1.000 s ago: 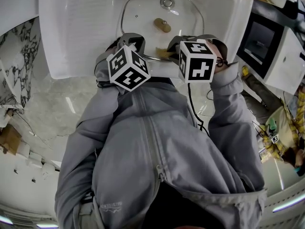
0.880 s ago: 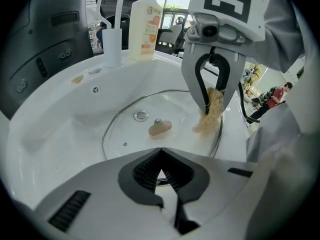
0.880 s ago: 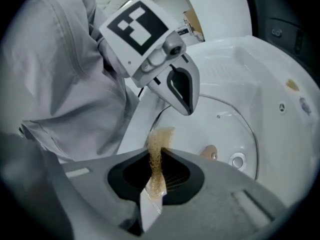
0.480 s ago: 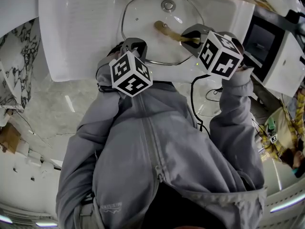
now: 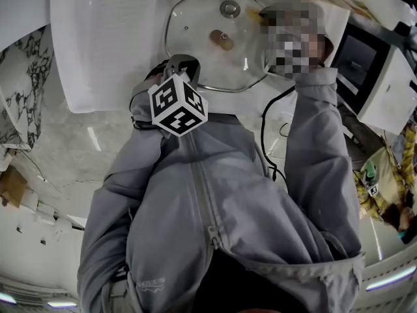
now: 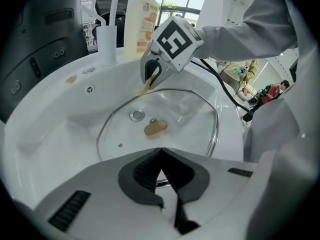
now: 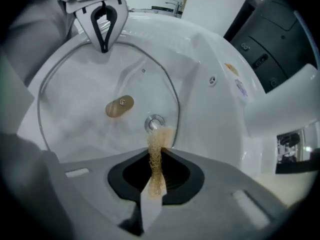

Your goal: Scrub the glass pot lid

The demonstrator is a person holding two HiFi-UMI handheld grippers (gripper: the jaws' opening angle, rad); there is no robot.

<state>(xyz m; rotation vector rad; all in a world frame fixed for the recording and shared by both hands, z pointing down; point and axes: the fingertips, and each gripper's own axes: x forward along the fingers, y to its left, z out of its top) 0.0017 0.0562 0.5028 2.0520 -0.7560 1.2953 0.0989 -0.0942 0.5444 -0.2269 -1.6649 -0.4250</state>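
The glass pot lid (image 5: pixel 195 51) lies flat in the white sink (image 5: pixel 111 38), its tan knob (image 7: pixel 120 106) up and a metal vent (image 7: pixel 155 123) beside it. My left gripper (image 6: pixel 160 154) is shut at the lid's near rim, and the rim shows between its pads. It appears across the lid in the right gripper view as well (image 7: pixel 103 46). My right gripper (image 7: pixel 156 184) points down, shut on a tan mesh scrubbing pad (image 7: pixel 159 149). The pad's end hangs just over the vent. In the head view a mosaic patch covers that gripper.
A soap bottle (image 6: pixel 141 19) and a white cup (image 6: pixel 106 44) stand on the sink's far ledge. A dark appliance (image 5: pixel 355 57) sits right of the sink. A black cable (image 5: pixel 264 142) trails down from the right gripper. My grey jacket fills the lower head view.
My right gripper has carried the pad from the lid's near rim across the lid to its far right side by the vent. The left gripper stayed at the rim.
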